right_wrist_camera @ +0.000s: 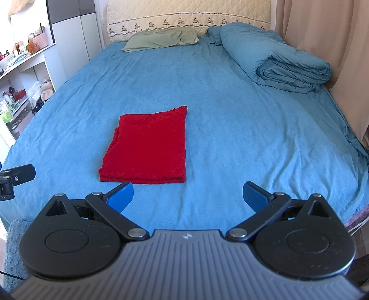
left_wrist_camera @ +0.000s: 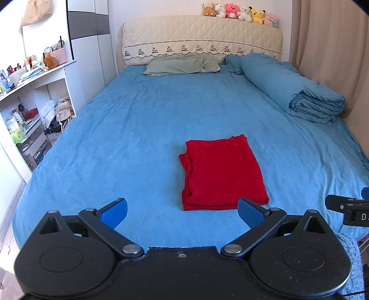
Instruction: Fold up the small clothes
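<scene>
A red cloth (left_wrist_camera: 221,173) lies folded into a neat rectangle on the blue bed sheet (left_wrist_camera: 138,129). It also shows in the right wrist view (right_wrist_camera: 150,147). My left gripper (left_wrist_camera: 183,213) is open and empty, just short of the cloth's near edge. My right gripper (right_wrist_camera: 188,196) is open and empty, near the cloth's near right corner. Part of the right gripper shows at the right edge of the left wrist view (left_wrist_camera: 346,207). Part of the left gripper shows at the left edge of the right wrist view (right_wrist_camera: 16,177).
A rolled blue duvet (left_wrist_camera: 299,90) lies along the bed's right side. A green pillow (left_wrist_camera: 184,64) sits at the quilted headboard (left_wrist_camera: 203,39), which carries several plush toys (left_wrist_camera: 239,11). White shelves (left_wrist_camera: 30,110) full of small items stand left. A beige curtain (left_wrist_camera: 334,46) hangs right.
</scene>
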`<state>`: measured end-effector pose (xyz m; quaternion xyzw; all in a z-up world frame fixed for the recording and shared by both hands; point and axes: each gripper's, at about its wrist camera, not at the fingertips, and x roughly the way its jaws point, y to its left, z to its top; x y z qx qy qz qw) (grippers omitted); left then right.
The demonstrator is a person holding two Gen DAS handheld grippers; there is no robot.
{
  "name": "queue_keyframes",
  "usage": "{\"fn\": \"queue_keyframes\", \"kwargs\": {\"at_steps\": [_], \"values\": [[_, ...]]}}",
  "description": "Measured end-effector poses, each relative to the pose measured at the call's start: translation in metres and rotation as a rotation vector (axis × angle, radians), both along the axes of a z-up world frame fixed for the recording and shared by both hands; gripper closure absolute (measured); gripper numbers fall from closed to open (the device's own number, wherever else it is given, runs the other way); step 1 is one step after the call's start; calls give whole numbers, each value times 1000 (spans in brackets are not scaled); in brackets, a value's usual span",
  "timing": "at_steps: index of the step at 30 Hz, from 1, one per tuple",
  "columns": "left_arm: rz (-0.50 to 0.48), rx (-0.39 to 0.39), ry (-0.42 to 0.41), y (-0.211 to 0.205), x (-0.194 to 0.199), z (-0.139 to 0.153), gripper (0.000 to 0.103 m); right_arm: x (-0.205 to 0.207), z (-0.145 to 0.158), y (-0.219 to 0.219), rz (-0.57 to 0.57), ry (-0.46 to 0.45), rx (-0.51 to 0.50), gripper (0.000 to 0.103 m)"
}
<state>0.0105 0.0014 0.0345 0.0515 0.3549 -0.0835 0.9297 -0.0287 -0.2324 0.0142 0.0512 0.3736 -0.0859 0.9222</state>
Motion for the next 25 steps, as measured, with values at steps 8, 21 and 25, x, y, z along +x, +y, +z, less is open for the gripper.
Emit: {"fn": "queue_keyframes", "kwargs": {"at_steps": [8,21,25], "values": [[0,-5,-2,0,0,1,0,-1,1,-4,0,-3,10,0],[2,20,-31,-4,-3,4,0,-5,4,0,-5,-19,1,0],[-5,14,-36,-4,-3,4,0,-6,4,-1,-6,-21,2,0]]}}
